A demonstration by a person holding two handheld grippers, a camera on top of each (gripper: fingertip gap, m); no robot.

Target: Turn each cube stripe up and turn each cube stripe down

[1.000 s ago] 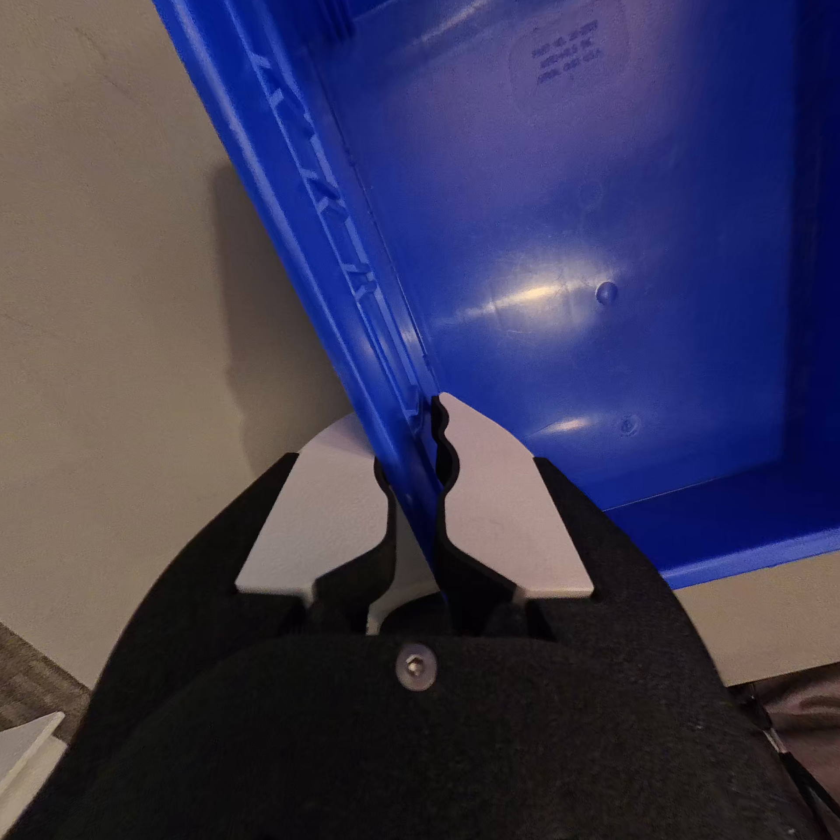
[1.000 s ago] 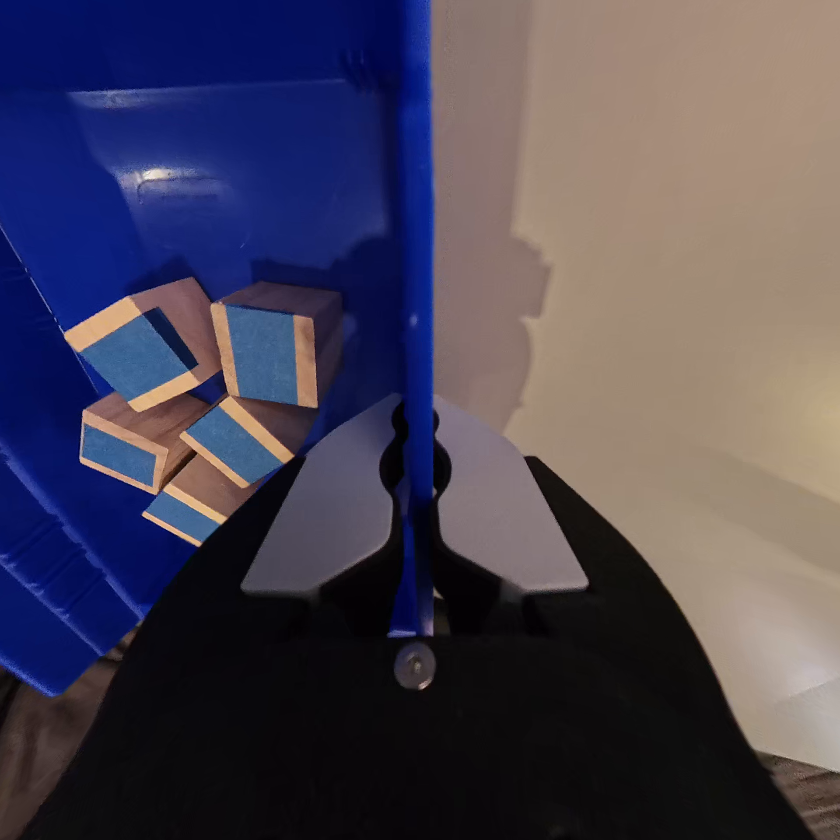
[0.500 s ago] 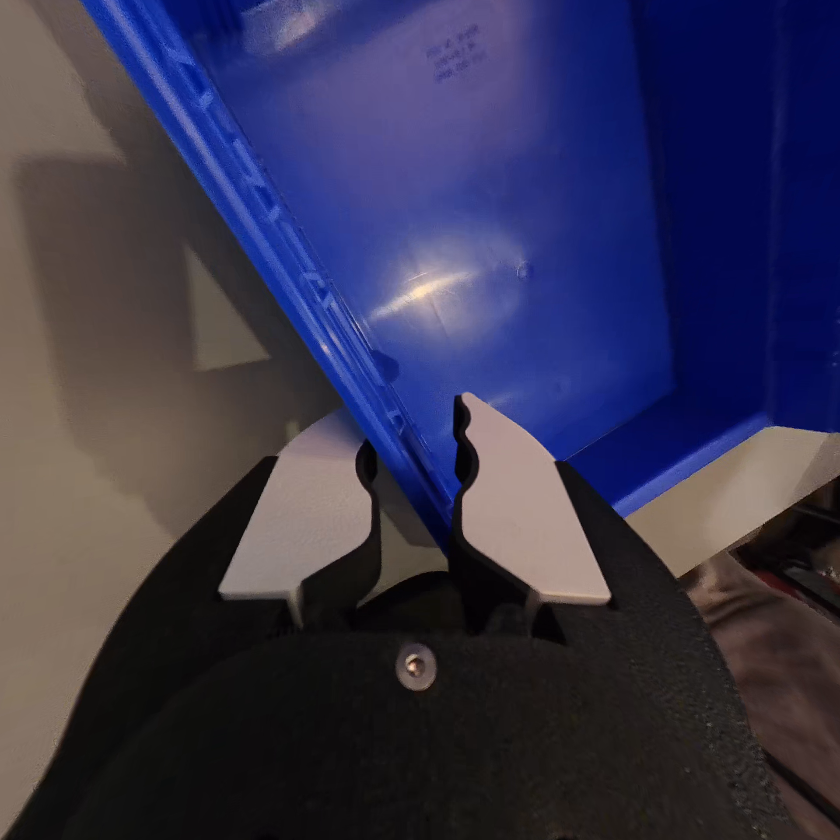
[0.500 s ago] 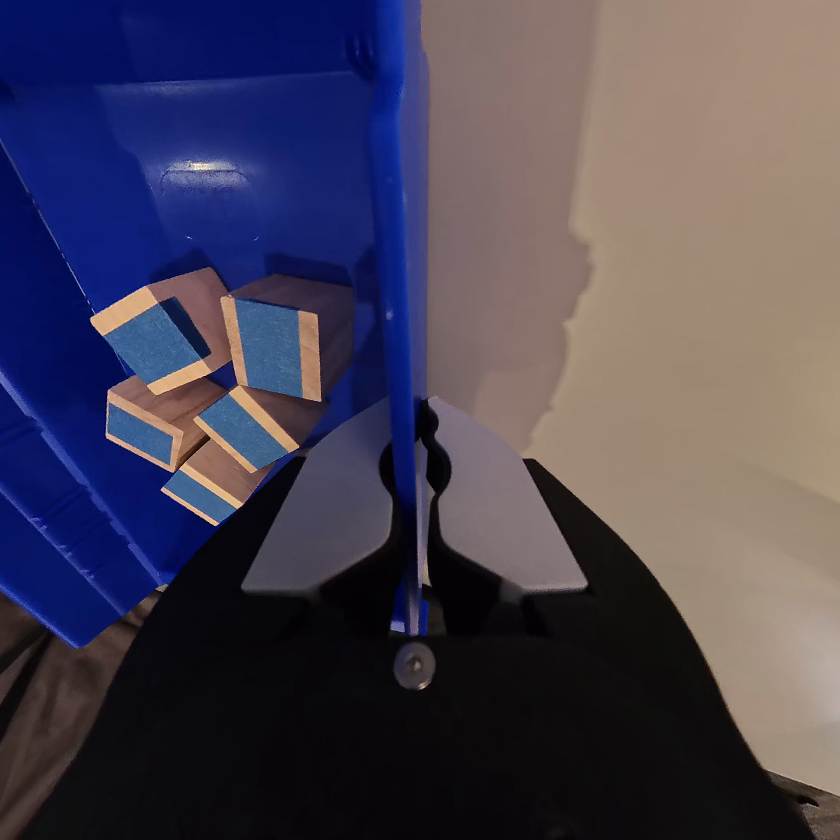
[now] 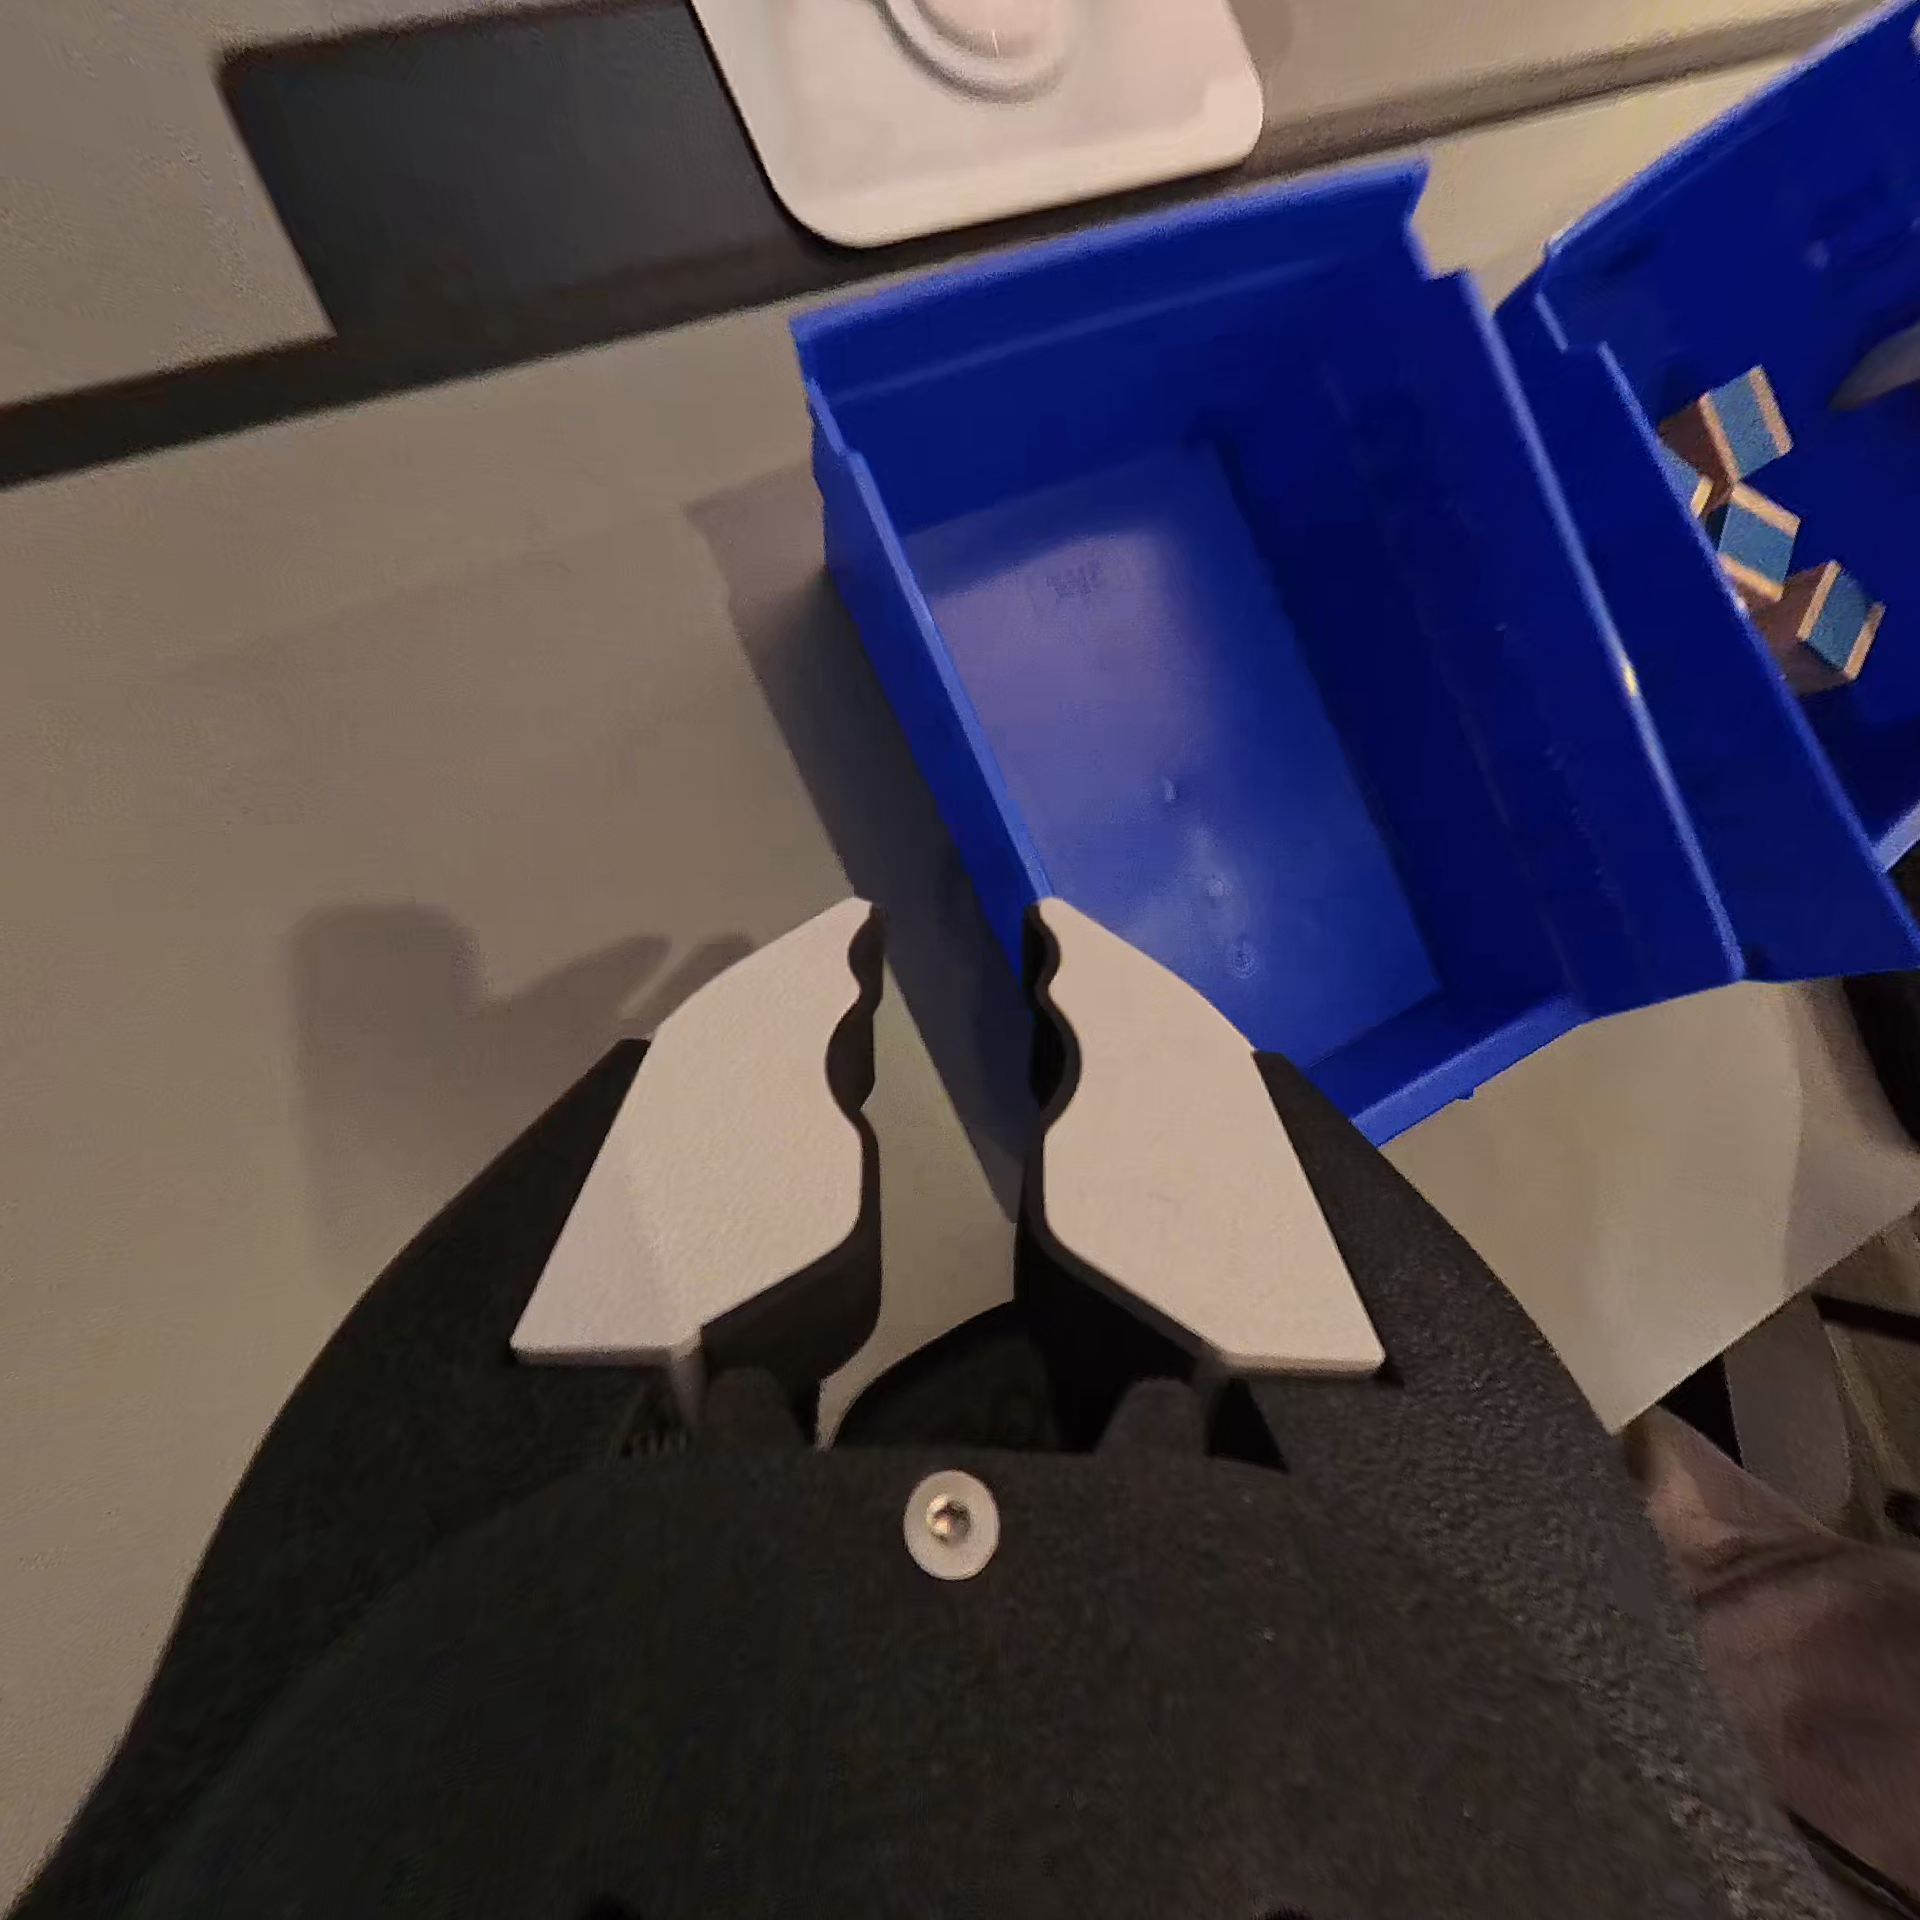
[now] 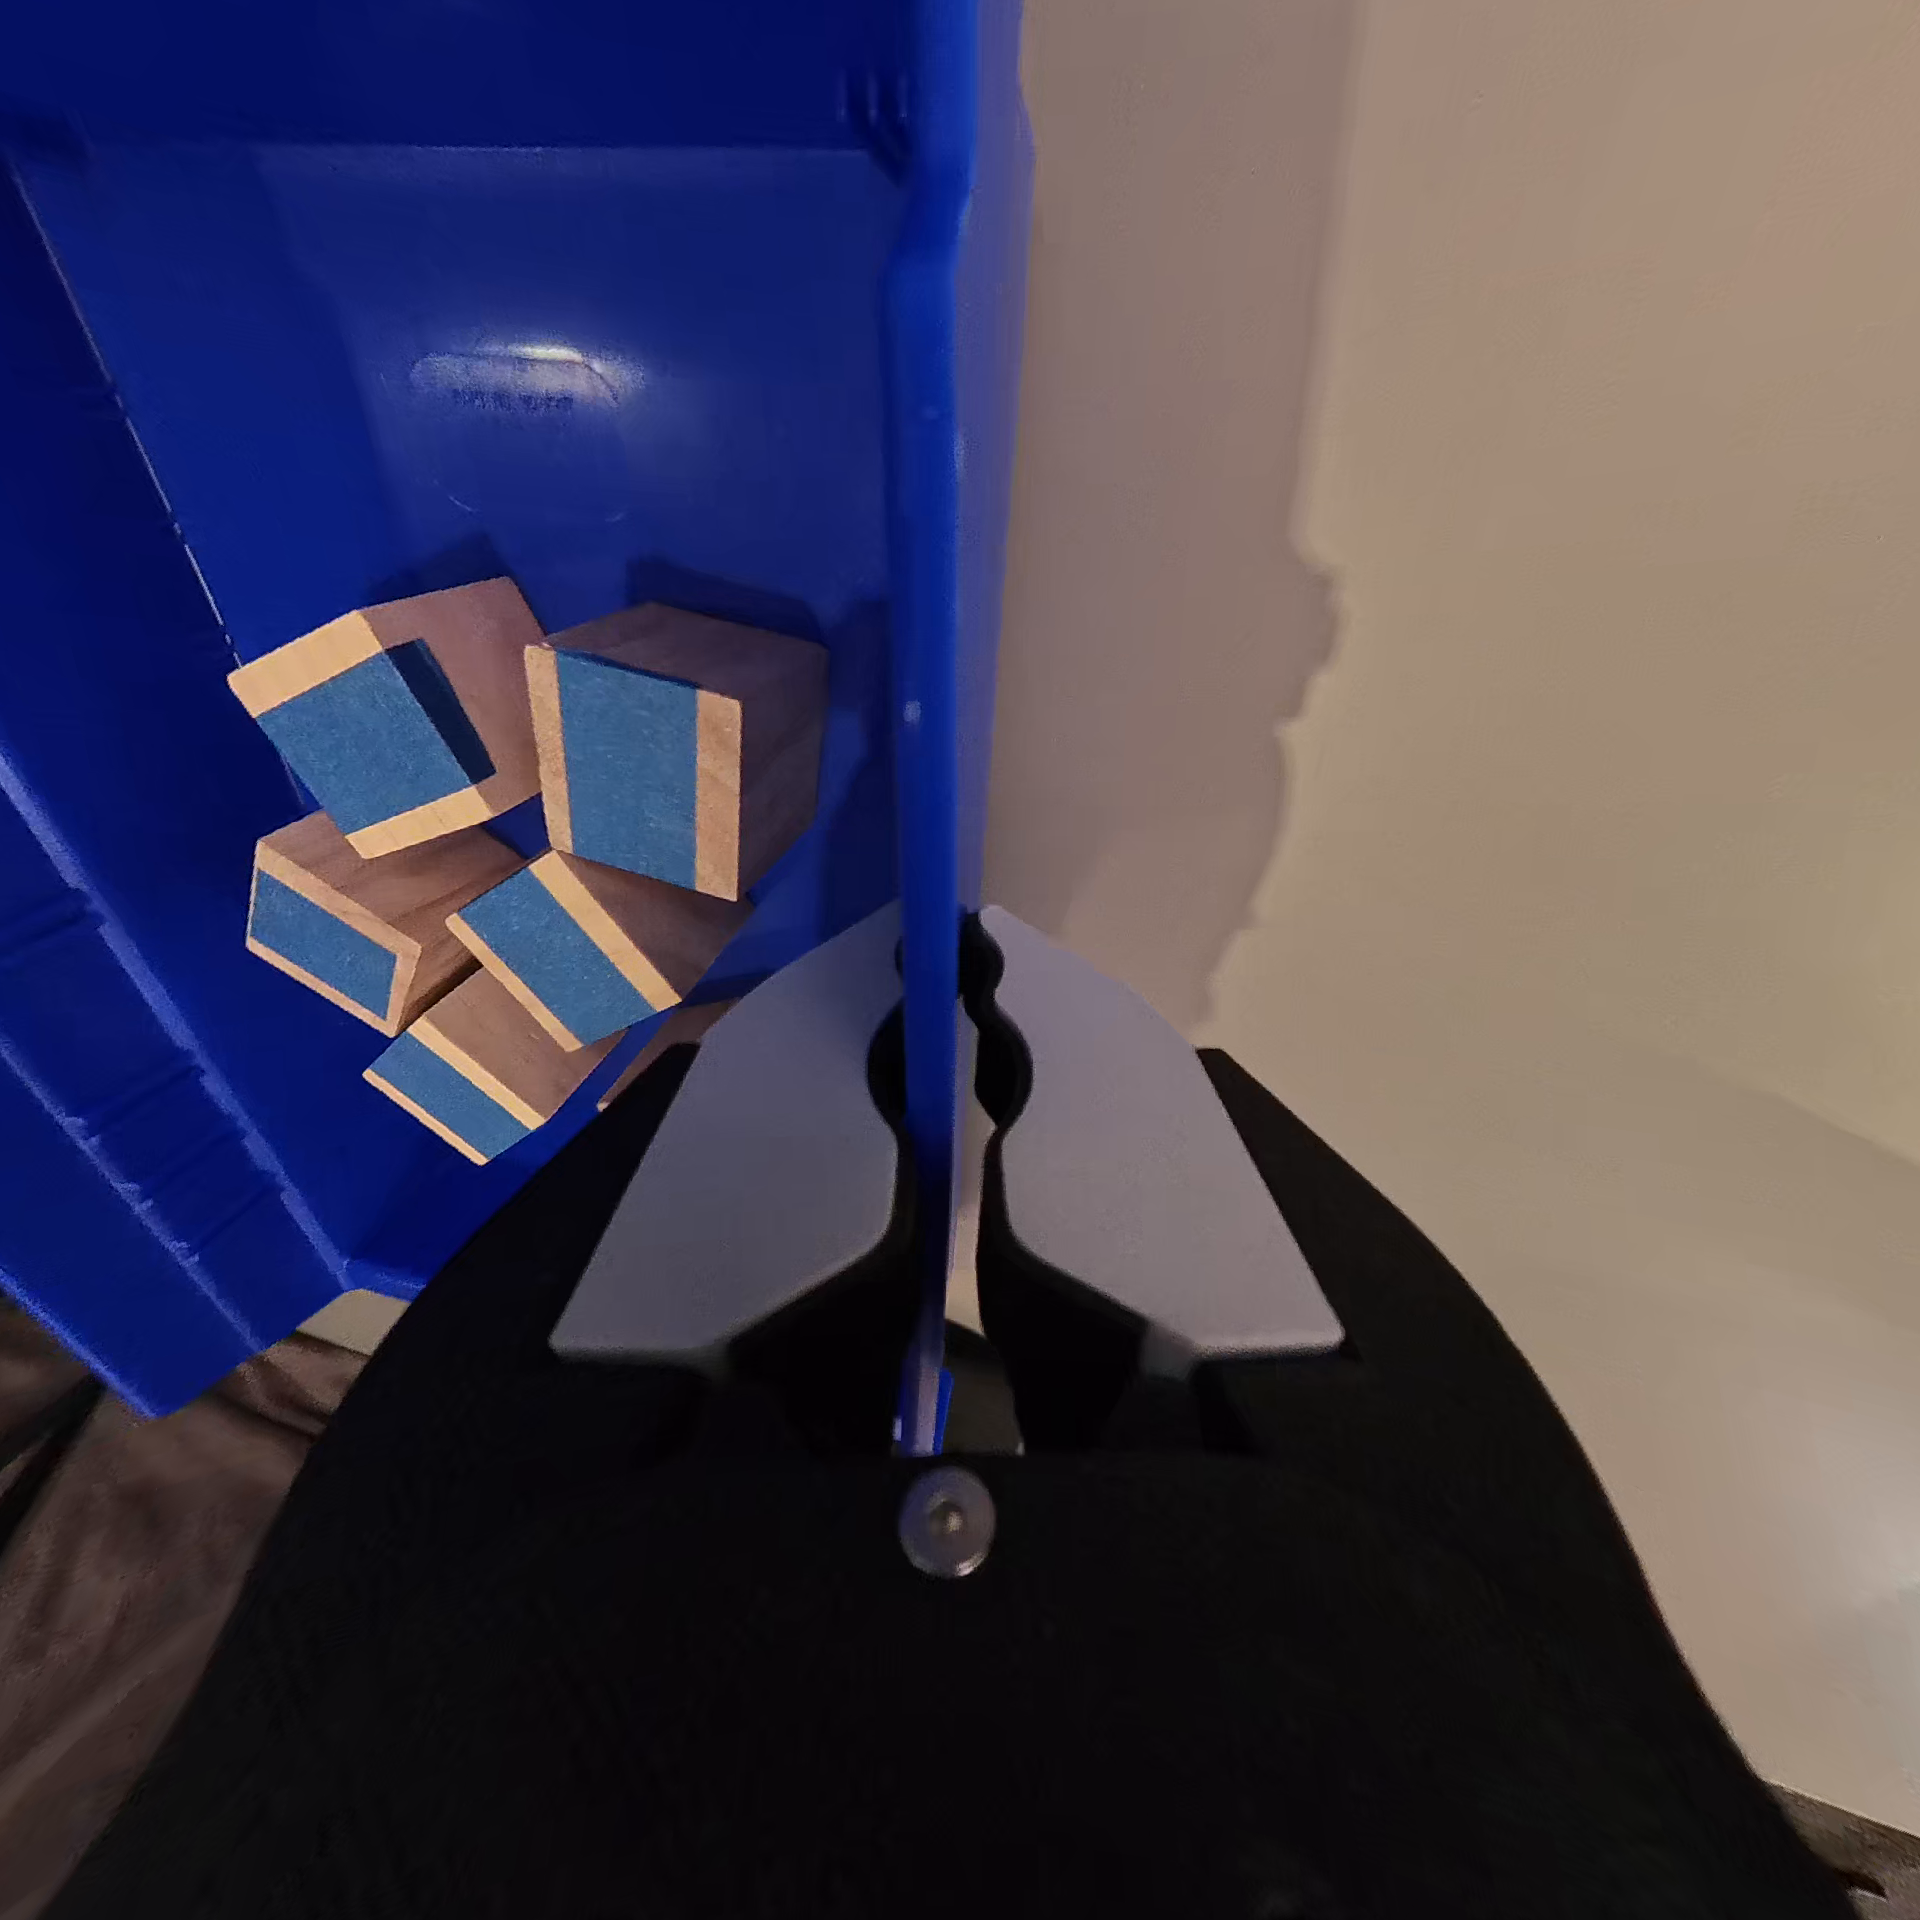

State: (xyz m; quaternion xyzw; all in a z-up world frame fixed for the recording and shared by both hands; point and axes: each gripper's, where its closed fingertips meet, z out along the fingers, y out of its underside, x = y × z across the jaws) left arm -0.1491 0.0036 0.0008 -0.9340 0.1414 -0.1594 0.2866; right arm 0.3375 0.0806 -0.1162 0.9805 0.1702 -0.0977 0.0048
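Several wooden cubes (image 6: 644,769) with blue stripes lie piled in a corner of a tilted blue bin (image 6: 468,312). My right gripper (image 6: 940,920) is shut on that bin's side wall (image 6: 925,520) and holds it. In the left wrist view the same bin (image 5: 1662,748) shows at the far right with the cubes (image 5: 1751,540) inside. A second blue bin (image 5: 1091,301) stands empty on the table beside it. My left gripper (image 5: 954,920) is open and empty, just clear of the empty bin's near left wall.
A white moulded tray (image 5: 987,104) lies at the far edge next to a dark strip (image 5: 468,208). The grey table (image 5: 364,727) stretches to the left. The table's corner (image 5: 1714,1247) is at the lower right, with dark clutter beyond it.
My left gripper opened, let go of the empty bin's wall and pulled back and up. The right gripper still holds the bin of cubes, shifted slightly.
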